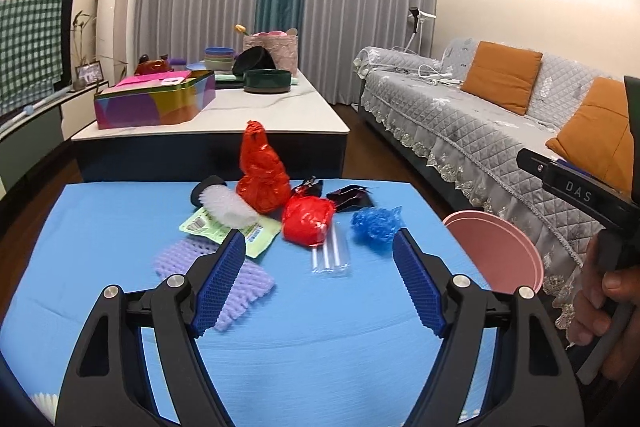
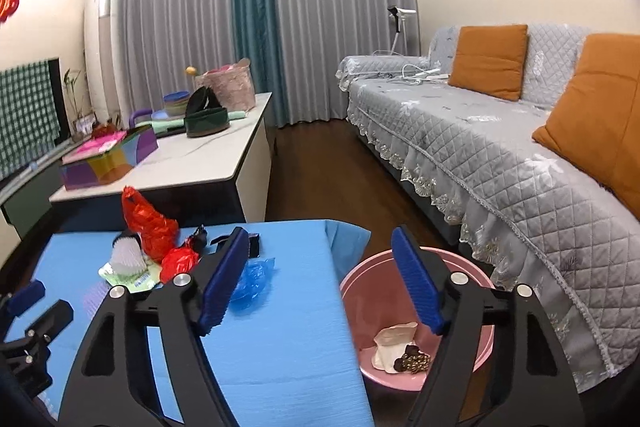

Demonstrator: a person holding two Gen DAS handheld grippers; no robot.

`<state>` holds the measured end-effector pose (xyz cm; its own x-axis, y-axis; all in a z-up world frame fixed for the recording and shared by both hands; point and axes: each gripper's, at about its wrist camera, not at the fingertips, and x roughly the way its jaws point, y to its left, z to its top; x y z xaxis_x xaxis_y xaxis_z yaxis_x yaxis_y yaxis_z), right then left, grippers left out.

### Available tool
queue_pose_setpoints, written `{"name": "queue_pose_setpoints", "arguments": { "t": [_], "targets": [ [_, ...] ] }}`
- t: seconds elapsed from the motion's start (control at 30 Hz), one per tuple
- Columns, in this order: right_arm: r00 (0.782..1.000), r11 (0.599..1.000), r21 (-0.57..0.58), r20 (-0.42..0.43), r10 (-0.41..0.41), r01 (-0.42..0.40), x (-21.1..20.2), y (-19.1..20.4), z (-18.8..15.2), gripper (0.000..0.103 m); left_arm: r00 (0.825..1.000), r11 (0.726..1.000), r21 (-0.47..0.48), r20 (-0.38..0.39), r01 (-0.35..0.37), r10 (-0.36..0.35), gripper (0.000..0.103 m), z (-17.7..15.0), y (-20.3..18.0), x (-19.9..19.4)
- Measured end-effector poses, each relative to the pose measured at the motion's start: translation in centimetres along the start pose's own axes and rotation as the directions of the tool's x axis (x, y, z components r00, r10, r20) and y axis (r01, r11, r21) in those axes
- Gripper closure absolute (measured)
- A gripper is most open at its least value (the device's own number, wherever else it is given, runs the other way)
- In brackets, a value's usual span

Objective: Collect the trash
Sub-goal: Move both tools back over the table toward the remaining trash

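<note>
Trash lies on a blue-covered table (image 1: 120, 227): a tall red bag (image 1: 262, 171), a red bag ball (image 1: 307, 221), crumpled blue plastic (image 1: 376, 223), a clear straw packet (image 1: 330, 257), a white foam net (image 1: 230, 205), a green packet (image 1: 256, 239), purple foam (image 1: 248, 279) and a dark wrapper (image 1: 352, 197). My left gripper (image 1: 319, 243) is open and empty, with the straw packet just beyond its tips. My right gripper (image 2: 320, 239) is open and empty over the table's right edge and the pink bin (image 2: 372, 291). The blue plastic (image 2: 254, 279) lies behind its left finger.
The bin (image 1: 494, 251) stands on the floor right of the table and holds white paper (image 2: 394, 343) and brown bits. A hand (image 1: 604, 291) grips the right tool at the view's edge. A white coffee table (image 1: 260, 111) stands behind, a grey sofa (image 2: 480, 147) to the right.
</note>
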<state>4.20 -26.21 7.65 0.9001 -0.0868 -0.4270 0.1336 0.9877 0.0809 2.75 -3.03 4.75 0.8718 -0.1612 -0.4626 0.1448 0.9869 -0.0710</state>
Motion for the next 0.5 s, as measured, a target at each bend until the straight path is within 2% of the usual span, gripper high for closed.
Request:
{"name": "queue_pose_setpoints", "arguments": {
  "t": [0.23, 0.5],
  "targets": [
    [0.999, 0.999, -0.040, -0.013, 0.032, -0.033, 0.9, 2.4, -0.2, 0.030, 0.999, 0.999, -0.028, -0.030, -0.027, 0.026, 0.032, -0.8, 1.5, 0.7],
    [0.997, 0.999, -0.004, -0.052, 0.053, -0.053, 2.9, 3.1, -0.4, 0.030, 0.996, 0.994, -0.077, -0.062, -0.072, 0.067, 0.036, -1.6, 4.2, 1.8]
  ]
}}
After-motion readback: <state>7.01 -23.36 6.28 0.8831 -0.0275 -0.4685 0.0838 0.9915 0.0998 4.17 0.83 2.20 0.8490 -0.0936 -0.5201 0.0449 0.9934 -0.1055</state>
